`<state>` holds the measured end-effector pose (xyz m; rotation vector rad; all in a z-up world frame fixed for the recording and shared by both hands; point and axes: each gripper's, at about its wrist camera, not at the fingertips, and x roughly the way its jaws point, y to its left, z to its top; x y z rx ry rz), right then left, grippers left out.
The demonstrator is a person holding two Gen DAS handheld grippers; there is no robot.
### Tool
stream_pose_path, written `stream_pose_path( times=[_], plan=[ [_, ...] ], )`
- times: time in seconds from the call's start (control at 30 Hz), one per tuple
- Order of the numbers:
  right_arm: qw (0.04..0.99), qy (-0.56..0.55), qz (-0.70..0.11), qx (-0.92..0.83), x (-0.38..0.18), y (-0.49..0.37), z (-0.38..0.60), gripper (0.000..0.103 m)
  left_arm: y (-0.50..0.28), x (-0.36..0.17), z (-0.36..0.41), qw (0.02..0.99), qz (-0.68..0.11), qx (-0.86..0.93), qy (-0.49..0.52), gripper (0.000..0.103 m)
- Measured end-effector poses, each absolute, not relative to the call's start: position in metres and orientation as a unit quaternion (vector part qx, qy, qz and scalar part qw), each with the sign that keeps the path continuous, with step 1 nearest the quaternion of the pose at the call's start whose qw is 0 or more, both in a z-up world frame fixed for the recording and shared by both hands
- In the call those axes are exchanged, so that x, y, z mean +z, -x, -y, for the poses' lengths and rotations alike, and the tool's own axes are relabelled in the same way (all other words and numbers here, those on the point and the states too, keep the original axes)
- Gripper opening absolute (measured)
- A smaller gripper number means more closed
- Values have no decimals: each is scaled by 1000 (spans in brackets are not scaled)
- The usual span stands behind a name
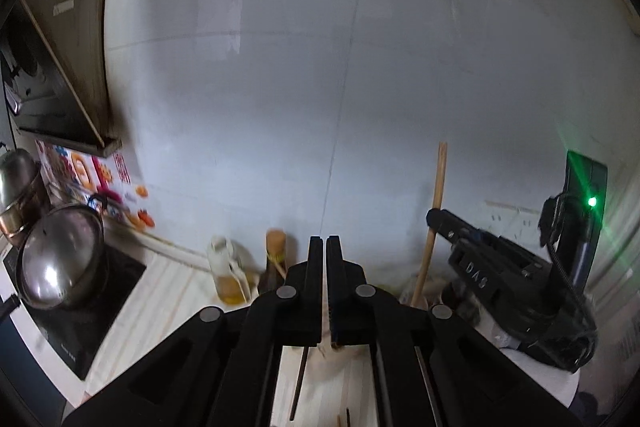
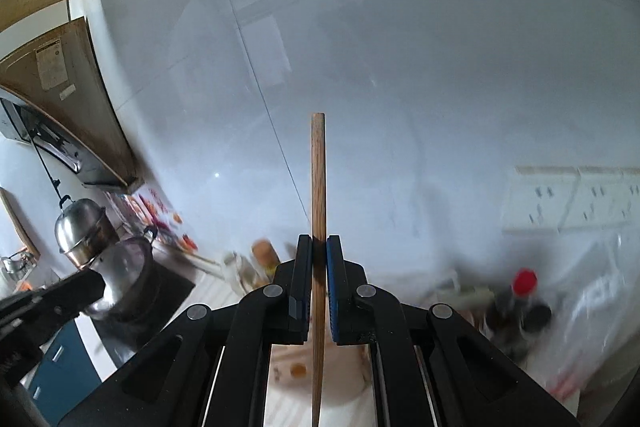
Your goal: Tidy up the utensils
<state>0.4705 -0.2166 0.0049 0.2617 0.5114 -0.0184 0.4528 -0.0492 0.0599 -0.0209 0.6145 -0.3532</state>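
My right gripper [image 2: 319,247] is shut on a wooden chopstick [image 2: 318,187], which stands upright between the jaws with its top end well above them. In the left wrist view the same chopstick [image 1: 434,211] rises at the right, held by the right gripper [image 1: 434,219]. My left gripper [image 1: 324,247] is shut with nothing showing between the jaws. Below it a dark chopstick [image 1: 299,383] and the tips of others lie on the pale wooden counter [image 1: 180,291].
A steel pot with lid [image 1: 60,259] sits on a black induction cooker [image 1: 80,311] at the left. An oil bottle [image 1: 226,275] and a dark sauce bottle [image 1: 274,263] stand by the white wall. A red-capped bottle [image 2: 520,291] stands at the right.
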Motion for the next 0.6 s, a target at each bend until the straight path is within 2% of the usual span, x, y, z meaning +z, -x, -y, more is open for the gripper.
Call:
stream_pose_path(
  times=[0.17,0.2,0.3,0.33,0.37,0.4,0.43,0.47,0.5,0.6],
  plan=[
    [958,-138,-250,1,7,-508,213,7,-480,52,47,937,-310,-161,0,1],
    [958,-140,-249,1,4,-517,211,7,-483,47,43,938,-313,-149,-1,5],
    [954,-150,-260,6,-10,-536,209,7,-486,29,27,936,-332,-119,-9,6],
    [952,-154,-264,9,-14,-537,210,7,-485,24,23,935,-337,-105,-16,10],
    [948,-159,-274,16,-20,-537,210,7,-481,11,13,934,-347,-87,-25,15],
    [944,-161,-286,19,-25,-534,209,7,-478,4,7,932,-354,-79,-29,39],
    [942,-163,-294,24,-32,-525,209,7,-471,-12,-5,928,-364,-65,-36,75],
    [939,-161,-303,26,-37,-518,208,7,-463,-24,-14,927,-369,-55,-42,87],
    [936,-157,-313,29,-45,-506,206,7,-455,-37,-24,924,-376,-43,-50,91],
    [919,-162,-359,31,-80,-470,201,7,-438,-99,-57,891,-449,-2,-75,91]
  ],
)
